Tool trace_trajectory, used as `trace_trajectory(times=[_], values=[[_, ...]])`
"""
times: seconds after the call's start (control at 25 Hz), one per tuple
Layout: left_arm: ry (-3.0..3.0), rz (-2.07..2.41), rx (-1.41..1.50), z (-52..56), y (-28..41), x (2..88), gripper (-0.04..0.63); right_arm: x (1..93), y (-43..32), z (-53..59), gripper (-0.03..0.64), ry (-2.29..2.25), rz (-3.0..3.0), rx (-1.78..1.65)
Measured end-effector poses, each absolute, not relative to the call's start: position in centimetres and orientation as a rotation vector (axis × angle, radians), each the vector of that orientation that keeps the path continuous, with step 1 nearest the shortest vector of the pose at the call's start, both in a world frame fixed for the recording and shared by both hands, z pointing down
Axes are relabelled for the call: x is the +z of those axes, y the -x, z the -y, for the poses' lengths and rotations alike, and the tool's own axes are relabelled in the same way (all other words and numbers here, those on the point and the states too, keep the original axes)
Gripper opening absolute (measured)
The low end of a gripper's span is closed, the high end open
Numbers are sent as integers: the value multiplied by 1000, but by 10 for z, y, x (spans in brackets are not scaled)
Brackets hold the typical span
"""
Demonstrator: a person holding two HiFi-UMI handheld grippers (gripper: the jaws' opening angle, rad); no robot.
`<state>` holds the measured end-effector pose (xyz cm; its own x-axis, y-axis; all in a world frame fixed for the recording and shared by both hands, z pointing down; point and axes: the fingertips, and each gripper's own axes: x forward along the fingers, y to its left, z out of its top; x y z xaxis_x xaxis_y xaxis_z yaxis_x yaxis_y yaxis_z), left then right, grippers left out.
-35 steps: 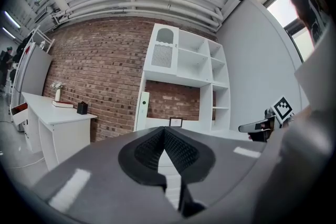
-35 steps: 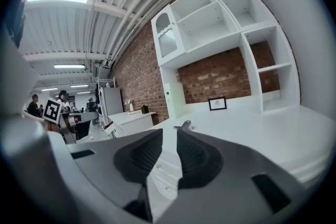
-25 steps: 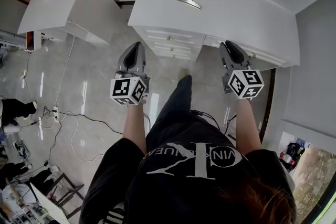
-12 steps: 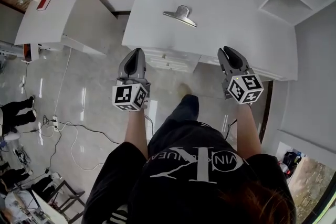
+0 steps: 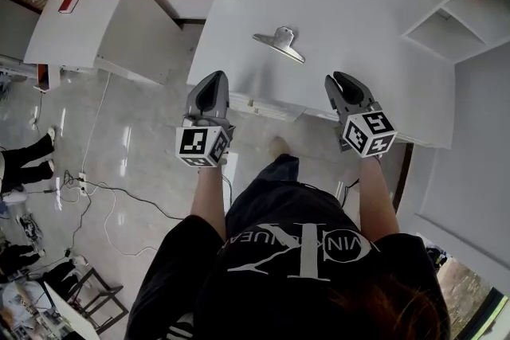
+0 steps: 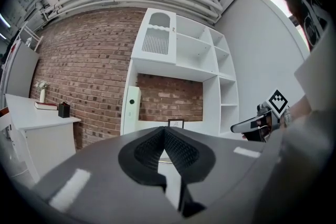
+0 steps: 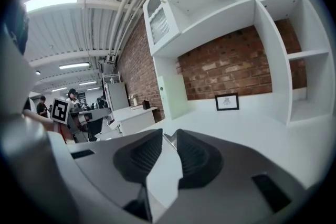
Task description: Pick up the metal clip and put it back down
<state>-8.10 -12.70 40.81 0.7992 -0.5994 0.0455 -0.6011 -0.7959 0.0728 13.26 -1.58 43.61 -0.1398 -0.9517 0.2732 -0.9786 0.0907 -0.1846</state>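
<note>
Metal clip point(image 5: 280, 43): mid-counter point(image 5: 358, 28), open surface around, back from front edge. Left gripper point(image 5: 213, 84): tips together, empty. Right gripper point(image 5: 341, 81): narrowly parted, empty.

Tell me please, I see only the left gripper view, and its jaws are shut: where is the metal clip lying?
Observer: In the head view, the metal clip lies flat on the white desk, ahead of the left gripper and to its right. Nothing touches it.
Operator: Is the right gripper nearer to it?
Observer: About as far. The right gripper hangs at the desk's near edge, with the clip ahead and to its left.
Operator: Are its jaws open?
Observer: Yes. The right gripper view shows them a little apart and empty, with the clip in the gap beyond them.
</note>
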Motion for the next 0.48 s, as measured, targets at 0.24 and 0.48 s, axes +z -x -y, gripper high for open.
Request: trace_trajectory(times=[0.24,0.48], values=[[-2892,1000,41,153,67,419,-12,446,-138,52,52,-1892,2285,524],[-2866,1051,11,175,52,423,-12,454,-149,84,57,-1782,2308,530]])
